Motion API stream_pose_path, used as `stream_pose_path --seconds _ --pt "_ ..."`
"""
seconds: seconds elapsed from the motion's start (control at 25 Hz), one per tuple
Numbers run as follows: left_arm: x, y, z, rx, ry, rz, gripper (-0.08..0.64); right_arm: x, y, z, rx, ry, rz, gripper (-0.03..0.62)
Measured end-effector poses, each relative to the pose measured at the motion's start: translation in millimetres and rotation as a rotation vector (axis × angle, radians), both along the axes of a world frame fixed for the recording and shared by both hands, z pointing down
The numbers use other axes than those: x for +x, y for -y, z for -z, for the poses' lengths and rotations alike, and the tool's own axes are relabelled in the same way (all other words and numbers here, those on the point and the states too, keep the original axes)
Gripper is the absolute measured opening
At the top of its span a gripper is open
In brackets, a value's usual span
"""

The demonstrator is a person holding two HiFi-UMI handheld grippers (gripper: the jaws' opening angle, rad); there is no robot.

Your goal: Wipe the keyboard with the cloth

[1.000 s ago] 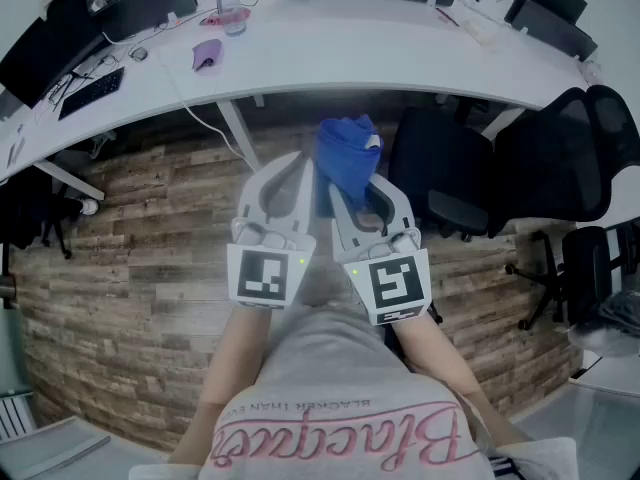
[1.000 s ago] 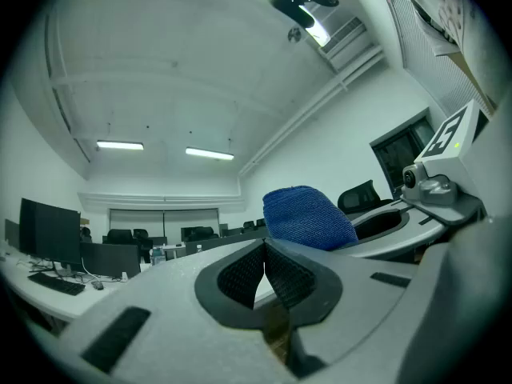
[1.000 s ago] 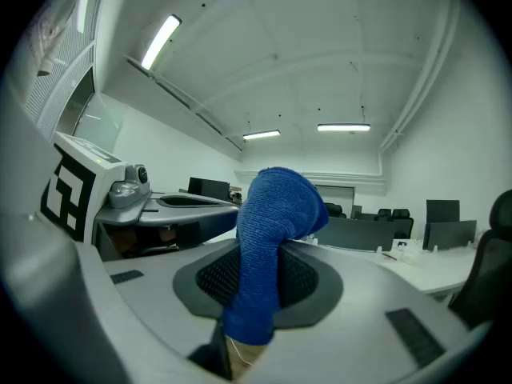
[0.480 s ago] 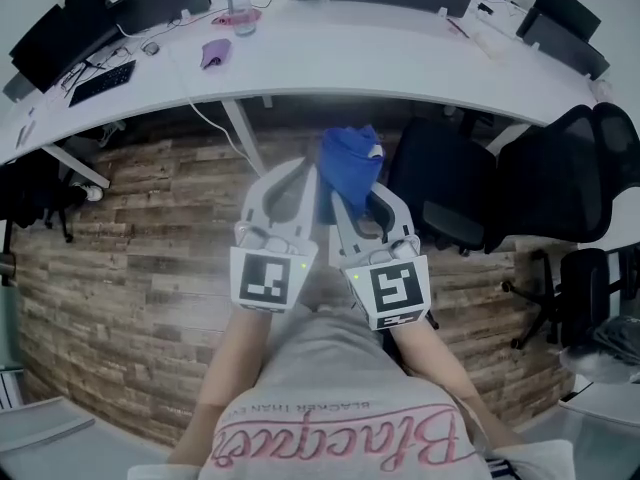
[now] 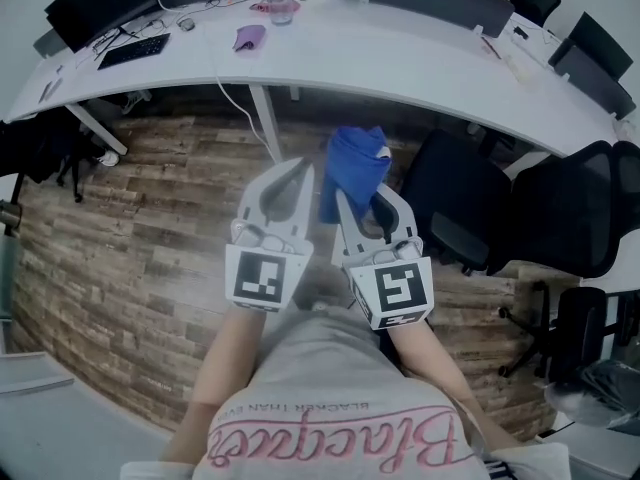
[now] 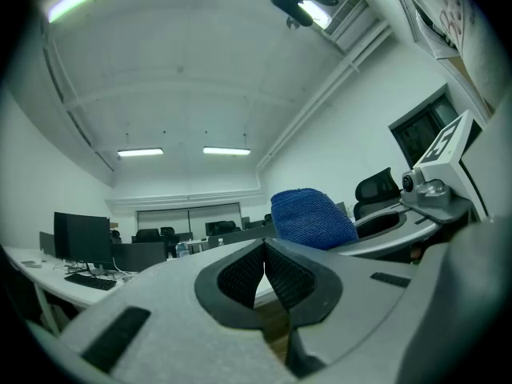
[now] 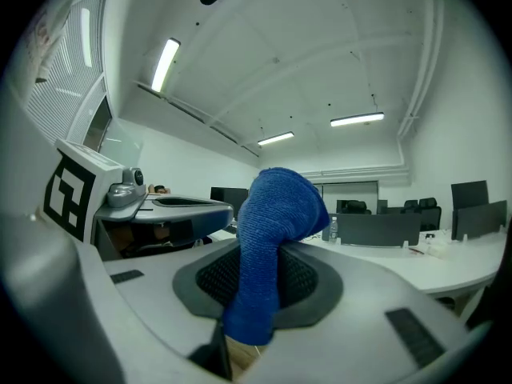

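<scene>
At the far left end of the white desk [image 5: 400, 63], well apart from both grippers, lies the keyboard [image 5: 135, 50], a dark bar in front of a monitor [image 5: 95, 3]; its long axis runs along the desk's curved front edge, slanting from lower left to upper right in the head view; the person stands back from the desk over the wooden floor [image 5: 130, 228], both grippers held close to the chest and side by side; the right gripper [image 5: 352, 203] is clamped on the blue cloth [image 5: 355, 168], which bulges up out of its jaws in a rounded fold; the left gripper [image 5: 300, 168] has its jaws pressed together with nothing between them; from the cloth the keyboard lies ahead and far off to the left, so the left gripper is the nearer one, yet the cloth sits on the right; the coming move looks like a walk or a long reach forward and leftward, crossing the right gripper toward that end of the desk before any wiping can start along the keyboard's length.
</scene>
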State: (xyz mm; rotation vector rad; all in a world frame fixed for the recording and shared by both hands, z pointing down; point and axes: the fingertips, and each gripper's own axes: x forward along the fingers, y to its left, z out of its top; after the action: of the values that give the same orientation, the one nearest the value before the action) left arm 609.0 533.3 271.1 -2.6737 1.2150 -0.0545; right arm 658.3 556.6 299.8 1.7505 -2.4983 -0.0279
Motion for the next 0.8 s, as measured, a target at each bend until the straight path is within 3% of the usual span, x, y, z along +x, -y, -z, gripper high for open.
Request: stream_pose_path --seconds 0.36,0.8 --pt "-59 1 -3 -0.003 0.003 0.091 0.005 -63 7 -1 0.023 -0.007 0.109 0.089" --pt "-151 43 1 0.019 -0.037 0.181 0.005 -151 53 8 0.059 -0.059 0.203 0.089"
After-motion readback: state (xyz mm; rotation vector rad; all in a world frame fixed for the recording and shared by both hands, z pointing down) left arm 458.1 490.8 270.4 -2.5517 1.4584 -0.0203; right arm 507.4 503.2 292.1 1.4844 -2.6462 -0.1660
